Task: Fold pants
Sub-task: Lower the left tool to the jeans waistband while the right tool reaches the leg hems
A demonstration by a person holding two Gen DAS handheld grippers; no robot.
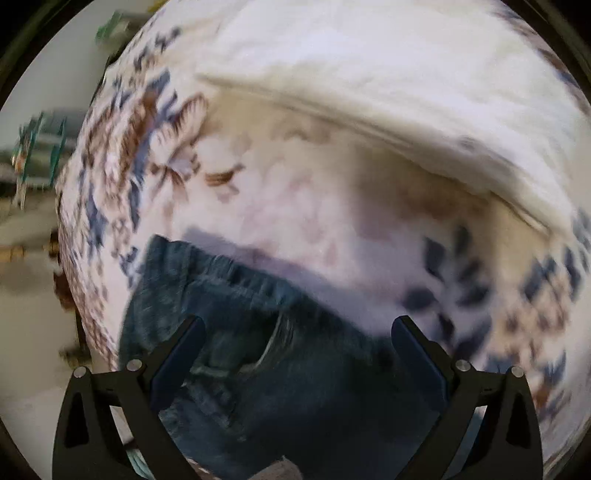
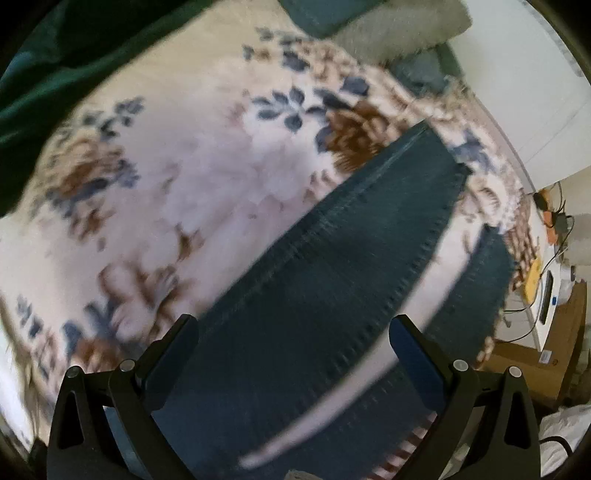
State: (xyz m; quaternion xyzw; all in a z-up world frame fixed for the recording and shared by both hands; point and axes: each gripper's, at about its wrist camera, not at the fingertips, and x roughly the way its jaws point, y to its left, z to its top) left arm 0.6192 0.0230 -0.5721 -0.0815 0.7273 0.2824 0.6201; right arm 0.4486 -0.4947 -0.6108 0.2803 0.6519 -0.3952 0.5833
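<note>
Dark blue jeans lie flat on a floral blanket. The left wrist view shows their waist end with a front pocket [image 1: 273, 343] below my left gripper [image 1: 295, 332], which is open and empty just above the denim. The right wrist view shows both legs: one long leg [image 2: 332, 266] runs away to the upper right, the other leg [image 2: 476, 291] lies to its right with a strip of blanket between. My right gripper [image 2: 293, 332] is open and empty above the near part of the long leg. Both views are motion-blurred.
The white floral blanket [image 2: 177, 192] covers the bed. A thick white folded duvet [image 1: 369, 74] lies beyond the jeans. A grey pillow [image 2: 399, 29] and dark green fabric [image 2: 55, 66] sit at the far end. A cardboard box [image 2: 535, 354] and cables stand off the bed's right edge.
</note>
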